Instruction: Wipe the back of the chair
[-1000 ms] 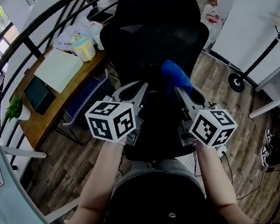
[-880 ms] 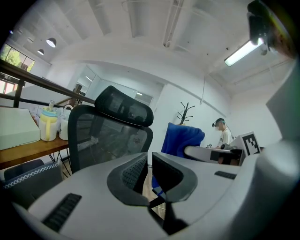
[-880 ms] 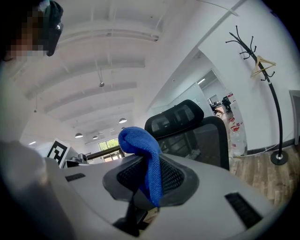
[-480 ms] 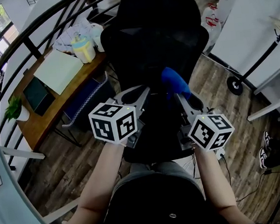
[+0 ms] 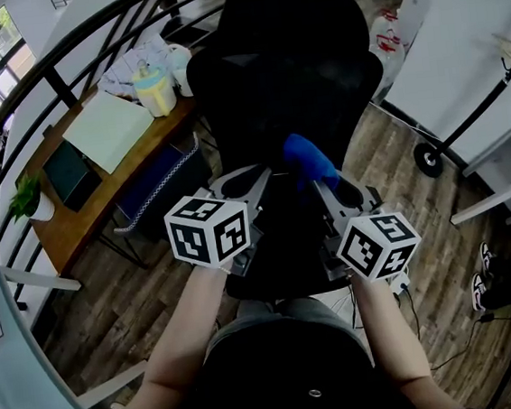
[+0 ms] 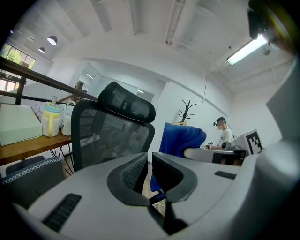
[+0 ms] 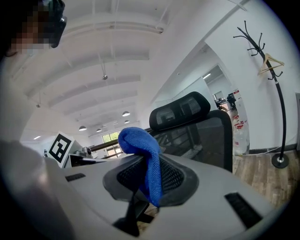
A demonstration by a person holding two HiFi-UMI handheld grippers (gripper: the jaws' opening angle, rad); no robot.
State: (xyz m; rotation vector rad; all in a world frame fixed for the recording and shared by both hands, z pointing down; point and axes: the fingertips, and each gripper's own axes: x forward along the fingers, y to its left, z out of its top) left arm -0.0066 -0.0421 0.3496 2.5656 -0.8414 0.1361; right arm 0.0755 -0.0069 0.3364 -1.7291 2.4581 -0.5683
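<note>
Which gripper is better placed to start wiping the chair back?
Right. The right gripper grips the blue cloth in its jaws, near the chair back; the left gripper is shut and empty.

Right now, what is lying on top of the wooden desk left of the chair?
A pale green pad, a dark flat item, a yellow bottle, a white cup and papers. The chair hides the right end of the desk.

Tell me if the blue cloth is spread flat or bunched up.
Bunched up. The blue cloth is clamped in the right gripper, doubled over into a rounded lump above it.
</note>
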